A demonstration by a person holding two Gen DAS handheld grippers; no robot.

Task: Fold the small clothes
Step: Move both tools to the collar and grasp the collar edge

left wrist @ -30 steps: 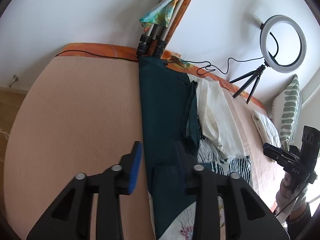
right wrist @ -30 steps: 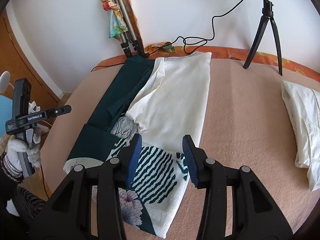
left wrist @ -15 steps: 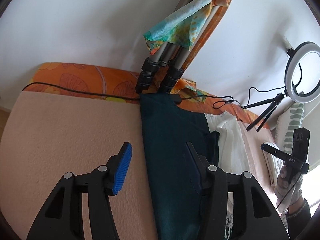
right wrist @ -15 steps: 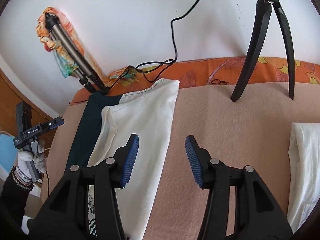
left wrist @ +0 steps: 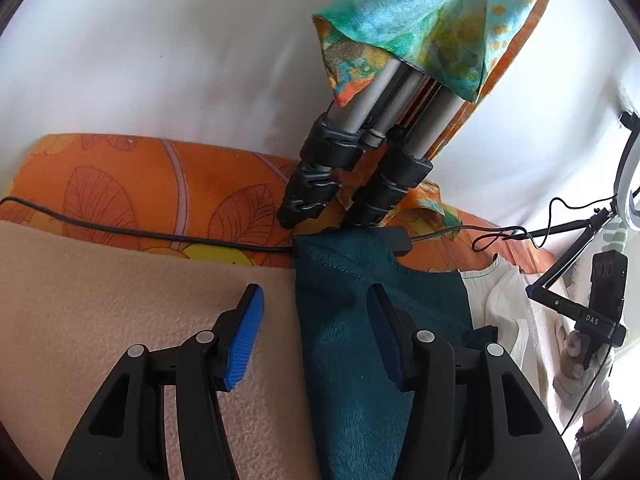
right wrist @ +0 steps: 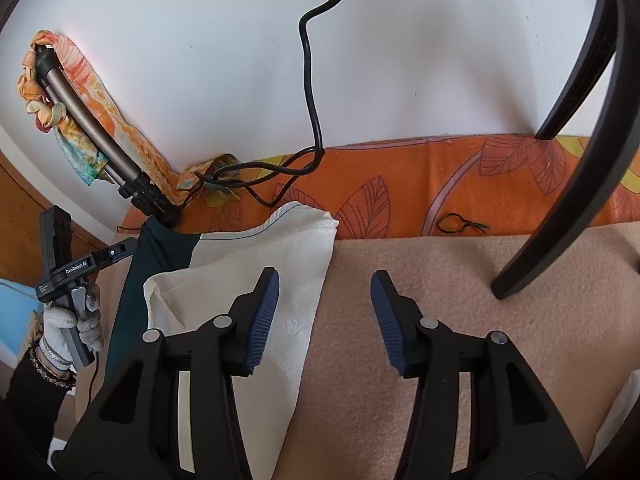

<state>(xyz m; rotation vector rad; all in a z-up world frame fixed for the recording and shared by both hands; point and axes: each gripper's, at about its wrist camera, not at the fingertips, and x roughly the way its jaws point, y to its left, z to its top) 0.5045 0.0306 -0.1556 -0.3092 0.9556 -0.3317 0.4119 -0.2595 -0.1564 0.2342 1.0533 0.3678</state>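
Note:
A dark teal garment (left wrist: 352,320) lies flat on the beige blanket (left wrist: 100,300), its far corner by the tripod feet. A cream garment (right wrist: 256,268) lies over its right part; it also shows in the left wrist view (left wrist: 516,308). My left gripper (left wrist: 314,304) is open and empty, straddling the teal garment's left edge near the far corner. My right gripper (right wrist: 324,288) is open and empty, straddling the cream garment's right edge near its far corner. The teal garment also shows in the right wrist view (right wrist: 160,248).
A folded tripod (left wrist: 360,152) wrapped in a colourful scarf leans on the wall at the teal corner. Black cables (left wrist: 120,230) cross the orange sheet (right wrist: 400,196). A ring light tripod leg (right wrist: 560,184) stands just right of my right gripper.
Both grippers have moved forward along the garments to their far corners near the wall. Both stayed open.

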